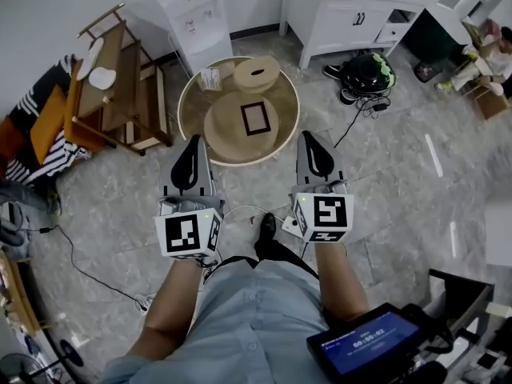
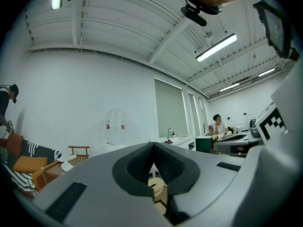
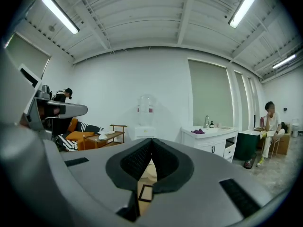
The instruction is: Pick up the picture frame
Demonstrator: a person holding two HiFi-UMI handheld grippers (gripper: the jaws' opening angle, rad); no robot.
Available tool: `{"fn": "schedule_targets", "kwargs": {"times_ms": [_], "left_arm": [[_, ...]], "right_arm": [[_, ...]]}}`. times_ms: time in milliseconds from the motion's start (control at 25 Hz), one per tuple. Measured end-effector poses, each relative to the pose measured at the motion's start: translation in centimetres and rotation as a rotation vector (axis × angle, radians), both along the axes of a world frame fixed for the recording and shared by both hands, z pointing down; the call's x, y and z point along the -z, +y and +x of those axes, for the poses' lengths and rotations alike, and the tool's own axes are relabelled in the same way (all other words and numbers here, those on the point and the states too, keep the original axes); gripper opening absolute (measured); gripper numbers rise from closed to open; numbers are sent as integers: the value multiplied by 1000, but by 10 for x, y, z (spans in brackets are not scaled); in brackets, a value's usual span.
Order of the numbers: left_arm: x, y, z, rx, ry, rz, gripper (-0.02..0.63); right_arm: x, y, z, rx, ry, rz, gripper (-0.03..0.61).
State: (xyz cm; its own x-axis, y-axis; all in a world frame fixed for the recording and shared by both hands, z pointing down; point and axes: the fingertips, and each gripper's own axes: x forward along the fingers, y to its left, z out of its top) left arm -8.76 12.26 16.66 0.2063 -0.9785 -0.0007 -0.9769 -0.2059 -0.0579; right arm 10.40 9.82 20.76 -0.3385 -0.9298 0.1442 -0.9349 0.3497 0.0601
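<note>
Underfoot, the grey marbled floor point(image 1: 400, 182) runs out to white walls, and the gripper views show strip lights on a ribbed ceiling. A white cabinet point(image 1: 352, 18) and a water cooler point(image 1: 192, 14) stand against the far wall. A wooden rack point(image 1: 120, 86) and a striped sofa point(image 1: 32, 126) sit off to the left.

The low round desk point(image 1: 192, 110) stands just ahead of the person. Most of its top is taken by a tan disc point(image 1: 224, 130), with a round box point(image 1: 257, 74) and a small card point(image 1: 210, 78) behind it. The card's print is too small to read.

The person's left forearm point(image 1: 180, 302) and right forearm point(image 1: 340, 274) reach forward side by side. They carry the left gripper point(image 1: 192, 144) and right gripper point(image 1: 308, 138) roughly level, noses towards the desk's near edge. The left nose overlaps the rim in the head view. Each bears a marker cube point(image 1: 324, 214) with black-and-white squares turned up at the head camera. A tablet point(image 1: 368, 346) glows at the lower right, its digits blurred.

The jaws of both grippers are clenched, pads meeting with nothing between them.

The frame point(image 1: 256, 118), dark-edged with a pale middle, lies flat on the disc. It is apart from both grippers and shows below the right jaws' pads in the right gripper view point(image 3: 145, 193).
</note>
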Motion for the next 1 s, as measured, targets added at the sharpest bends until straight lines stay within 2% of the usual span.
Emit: {"fn": "schedule_targets", "kwargs": {"times_ms": [240,560,800,1000], "left_arm": [[24,-58,-1,27,-6,33,11],[18,-120,-14,44,9,28,11],[-9,-181,-25,31,19,-13,11],[-38,-225,-41,19,31,-73,11]], "right_arm": [[21,-67,-1,24,-3,27,14],[13,-130,-15,46,15,14,14],[-17,-185,-22,34,31,-41,14],[-58,-217,-34,29,53,-134,14]]}}
